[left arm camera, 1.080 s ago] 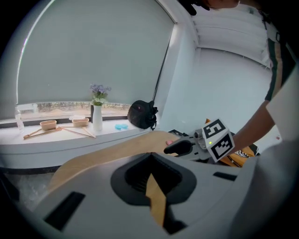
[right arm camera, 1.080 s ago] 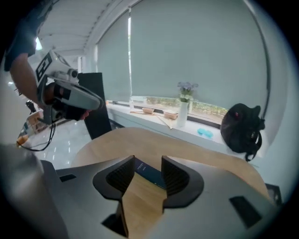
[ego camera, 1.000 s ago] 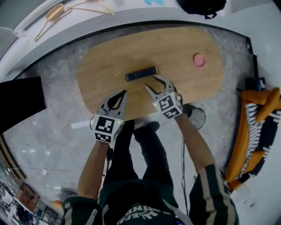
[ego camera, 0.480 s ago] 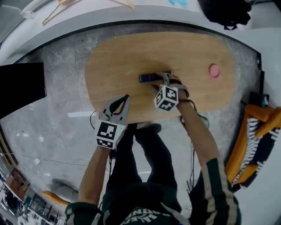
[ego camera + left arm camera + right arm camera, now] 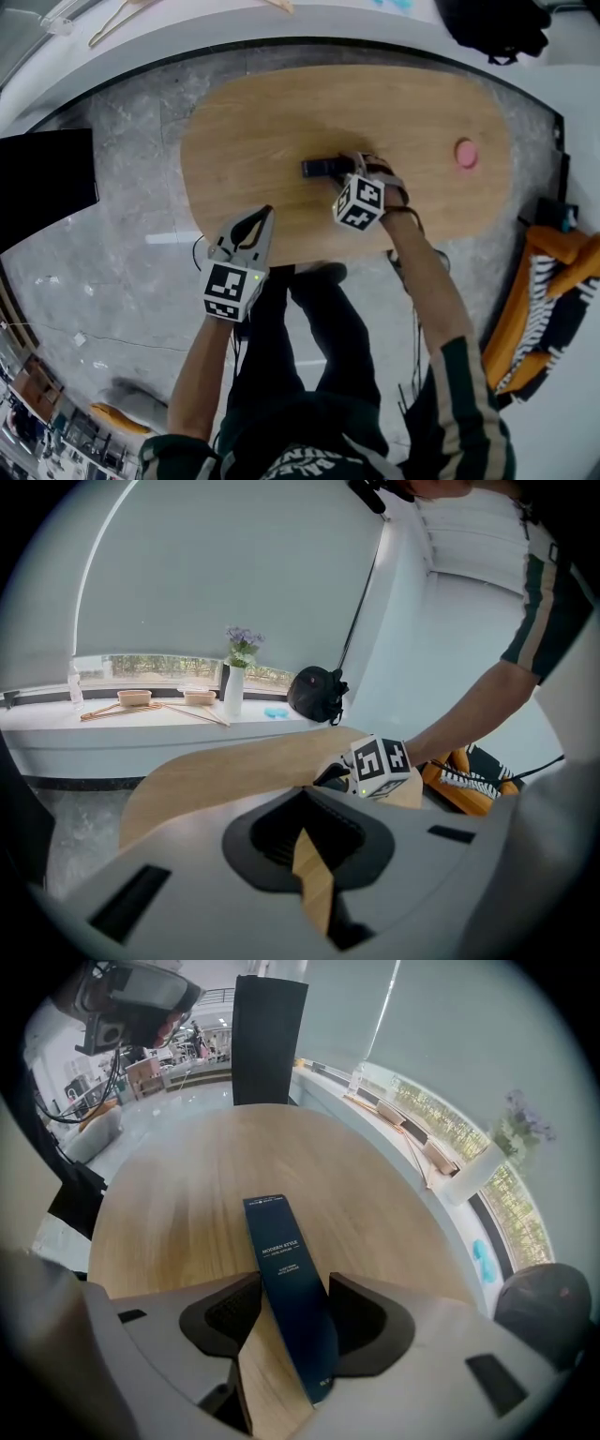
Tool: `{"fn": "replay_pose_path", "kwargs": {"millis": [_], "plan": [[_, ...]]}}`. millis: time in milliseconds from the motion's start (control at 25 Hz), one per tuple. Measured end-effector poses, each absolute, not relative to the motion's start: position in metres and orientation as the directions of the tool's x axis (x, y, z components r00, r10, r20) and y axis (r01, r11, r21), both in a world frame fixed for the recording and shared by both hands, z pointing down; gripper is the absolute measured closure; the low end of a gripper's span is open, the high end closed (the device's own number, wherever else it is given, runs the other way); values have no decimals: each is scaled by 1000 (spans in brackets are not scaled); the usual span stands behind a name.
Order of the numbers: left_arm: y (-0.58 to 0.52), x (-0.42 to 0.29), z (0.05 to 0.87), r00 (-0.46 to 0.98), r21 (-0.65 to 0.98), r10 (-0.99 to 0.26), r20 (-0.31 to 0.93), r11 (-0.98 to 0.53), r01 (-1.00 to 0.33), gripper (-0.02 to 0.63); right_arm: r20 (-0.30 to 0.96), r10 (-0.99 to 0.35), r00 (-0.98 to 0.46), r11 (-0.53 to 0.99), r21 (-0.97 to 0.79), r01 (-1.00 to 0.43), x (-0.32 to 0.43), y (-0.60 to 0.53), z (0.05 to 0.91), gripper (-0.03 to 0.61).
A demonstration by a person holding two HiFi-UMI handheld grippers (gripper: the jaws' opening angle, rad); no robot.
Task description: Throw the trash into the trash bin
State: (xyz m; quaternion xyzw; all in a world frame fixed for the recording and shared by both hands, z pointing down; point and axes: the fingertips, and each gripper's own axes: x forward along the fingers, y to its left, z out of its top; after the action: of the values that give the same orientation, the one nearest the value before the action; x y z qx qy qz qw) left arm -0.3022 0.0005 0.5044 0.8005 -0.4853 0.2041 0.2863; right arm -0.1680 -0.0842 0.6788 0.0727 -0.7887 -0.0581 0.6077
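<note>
Down on the oval wooden counter [image 5: 281, 103], the dark blue box [image 5: 319, 168] lies flat near the middle, long and slim, with white print on its top face. The right tool [image 5: 349, 167] is at the box's right-hand end. In the right gripper view its jaws stand one on each side of the near end of the box, drawn in to the box's width, each pad against a long edge with no gap that shows. The box is slightly askew between them, and its far end points across the counter toward a tall black bin [image 5: 270, 1040] beyond the far edge. In the head view that bin is a black shape on the stone floor off the counter's left end, well apart from the box.

The left tool [image 5: 265, 217] is over the near edge of the counter, in front of the person's legs and apart from the box. Its jaws are together, leaving only a thin slit through which the wood shows, and nothing is held in them.

A small round pink thing [image 5: 465, 153] sits near the counter's right end, well clear of both tools. The left gripper view also shows a window ledge with a white vase [image 5: 232, 691] and a black bag [image 5: 314, 694].
</note>
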Motion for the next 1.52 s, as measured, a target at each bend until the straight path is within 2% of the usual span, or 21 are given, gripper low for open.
{"fn": "replay_pose_path", "kwargs": {"millis": [280, 640, 840, 1160, 1520], "plan": [[-6, -290, 504, 476, 257, -639, 604, -409, -875, 614, 937, -220, -273, 967, 172, -190, -157, -78, 667, 383], [-23, -236, 492, 577, 266, -581, 574, -534, -803, 614, 877, -371, -307, 820, 154, -551, -101, -73, 617, 388], [-30, -169, 482, 672, 272, -494, 551, -655, -705, 614, 852, -458, -252, 655, 132, -744, -36, -57, 588, 388], [-14, -47, 468, 789, 269, -326, 522, -814, -514, 614, 835, -537, -122, 371, 103, -923, 86, 2, 565, 390], [46, 73, 474, 842, 270, -148, 520, -906, -326, 614, 826, -563, 25, 13, 39, -999, 214, 106, 577, 390]]}}
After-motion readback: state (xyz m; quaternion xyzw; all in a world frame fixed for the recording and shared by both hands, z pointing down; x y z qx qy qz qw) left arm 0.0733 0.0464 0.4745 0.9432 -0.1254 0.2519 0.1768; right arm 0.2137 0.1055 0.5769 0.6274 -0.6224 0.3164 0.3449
